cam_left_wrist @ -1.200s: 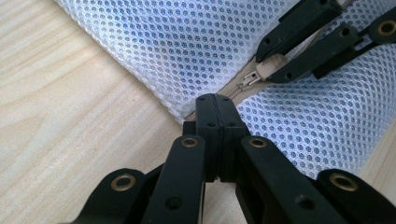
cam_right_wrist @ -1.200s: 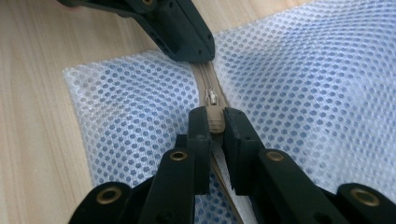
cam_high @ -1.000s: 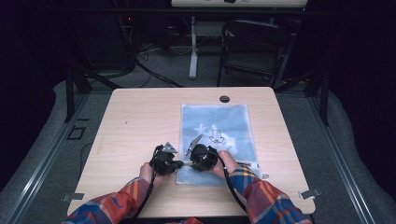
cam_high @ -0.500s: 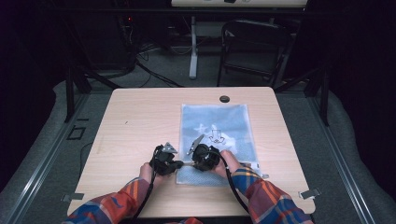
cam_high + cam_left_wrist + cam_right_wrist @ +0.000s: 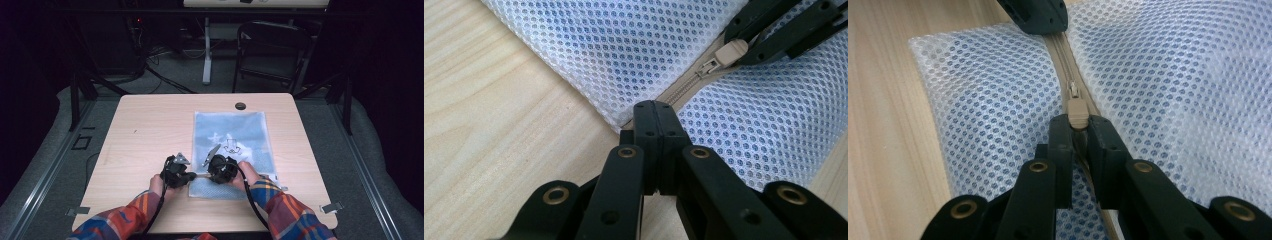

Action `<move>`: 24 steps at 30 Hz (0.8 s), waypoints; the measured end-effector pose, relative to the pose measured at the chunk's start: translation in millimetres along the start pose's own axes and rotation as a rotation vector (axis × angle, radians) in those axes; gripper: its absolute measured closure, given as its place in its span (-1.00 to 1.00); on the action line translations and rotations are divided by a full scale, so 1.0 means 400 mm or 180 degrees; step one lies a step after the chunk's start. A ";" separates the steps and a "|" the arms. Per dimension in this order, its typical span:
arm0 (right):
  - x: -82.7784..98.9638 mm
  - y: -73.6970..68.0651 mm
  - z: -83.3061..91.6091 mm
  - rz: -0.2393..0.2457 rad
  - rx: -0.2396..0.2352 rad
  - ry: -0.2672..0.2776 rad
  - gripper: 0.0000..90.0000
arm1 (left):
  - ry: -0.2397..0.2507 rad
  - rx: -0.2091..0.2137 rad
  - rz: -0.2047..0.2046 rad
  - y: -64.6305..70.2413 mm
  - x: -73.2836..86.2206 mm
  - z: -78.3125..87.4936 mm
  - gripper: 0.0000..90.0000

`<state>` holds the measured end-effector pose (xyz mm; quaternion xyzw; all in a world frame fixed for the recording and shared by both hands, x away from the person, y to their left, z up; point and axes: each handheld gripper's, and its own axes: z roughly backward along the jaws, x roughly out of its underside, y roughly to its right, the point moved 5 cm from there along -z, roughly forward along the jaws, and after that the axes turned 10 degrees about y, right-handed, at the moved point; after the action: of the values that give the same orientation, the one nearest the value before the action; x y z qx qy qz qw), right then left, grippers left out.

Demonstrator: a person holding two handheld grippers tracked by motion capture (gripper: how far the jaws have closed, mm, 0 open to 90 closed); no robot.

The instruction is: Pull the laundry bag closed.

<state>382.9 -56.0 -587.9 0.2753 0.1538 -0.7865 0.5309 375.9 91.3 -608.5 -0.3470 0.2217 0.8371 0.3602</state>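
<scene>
Two grippers work one zipper on a white mesh bag [image 5: 231,145] that lies flat on the right half of the bench [image 5: 145,130], its zipper edge nearest the person. Left gripper [image 5: 654,112]: jaws fully closed, pinching the near-left corner of the bag at the zipper's end, as an anchor by my reading. Right gripper [image 5: 1079,127]: jaws closed on the beige pull tab [image 5: 1078,111], slider [image 5: 1074,90] just beyond it on the tape. Risks, as judged: the tab is small and smooth, held only at its end, so a pull angled off the zipper line [image 5: 681,90] could let it slide out of the jaws. If the left pinch holds mesh rather than tape, the fabric may stretch or bunch and the slider may jam. Loose mesh beside the teeth could also be drawn into the slider. Lifting while pulling would drag the whole bag across the bench.
</scene>
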 end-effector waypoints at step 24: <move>-0.060 -0.037 -0.050 0.0274 0.0041 0.0201 0.54 | 0.0017 0.0035 0.0052 -0.003 0.001 0.000 1.00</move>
<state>381.7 -21.7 -590.5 0.3099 0.1534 -0.7549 0.5574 376.7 92.2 -608.8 -0.3455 0.2301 0.8378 0.3547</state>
